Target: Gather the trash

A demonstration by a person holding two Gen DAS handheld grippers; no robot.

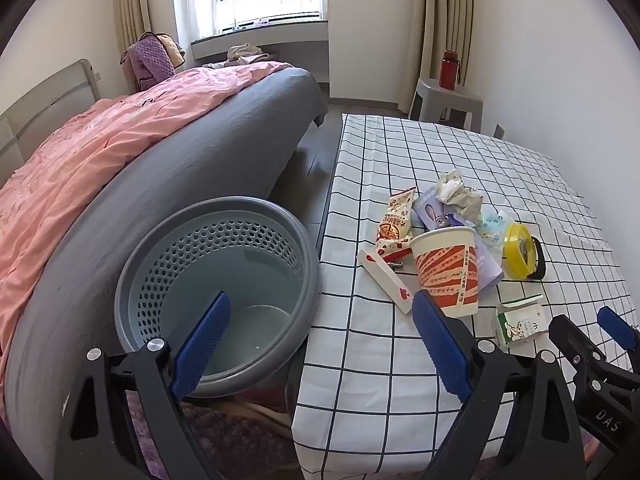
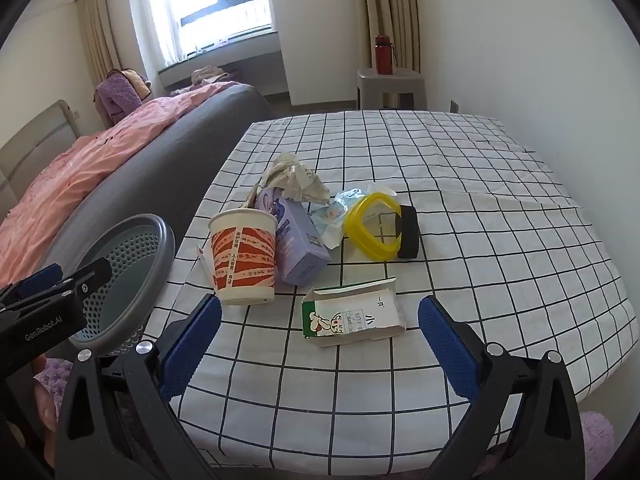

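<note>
1. Here, in the left wrist view, the left tool (image 1: 320, 338) hangs with its jaws spread wide and nothing between them, over the gap where the grey bin (image 1: 218, 292) meets the bench (image 1: 400, 360). The bin looks empty down to its floor, so by my reading no trash has gone in yet and the whole job is left.
2. Also in that view, the litter sits in one cluster on the checked cloth: a paper cup (image 1: 446, 270), a snack wrapper (image 1: 394, 226), a flat card sleeve (image 1: 386, 280), a crumpled paper ball (image 1: 458, 194), a purple box (image 1: 440, 216), a yellow lid (image 1: 518, 250) and a small milk carton (image 1: 518, 324). The right tool (image 1: 596, 330) shows at the lower right edge.
3. In the right wrist view, the right tool (image 2: 320, 336) is likewise fully open and empty, with the flattened milk carton (image 2: 354, 316) lying just ahead between its fingers. The cup (image 2: 244, 256) stands upright beside the purple box (image 2: 298, 240); a black block (image 2: 408, 232) rests against the yellow lid (image 2: 374, 226).
4. Around it: a bed with a pink cover (image 2: 80, 164) crowds the bin (image 2: 128, 276), and the left tool (image 2: 52, 284) reaches across the bin's rim, which may get in the way of a drop.
</note>
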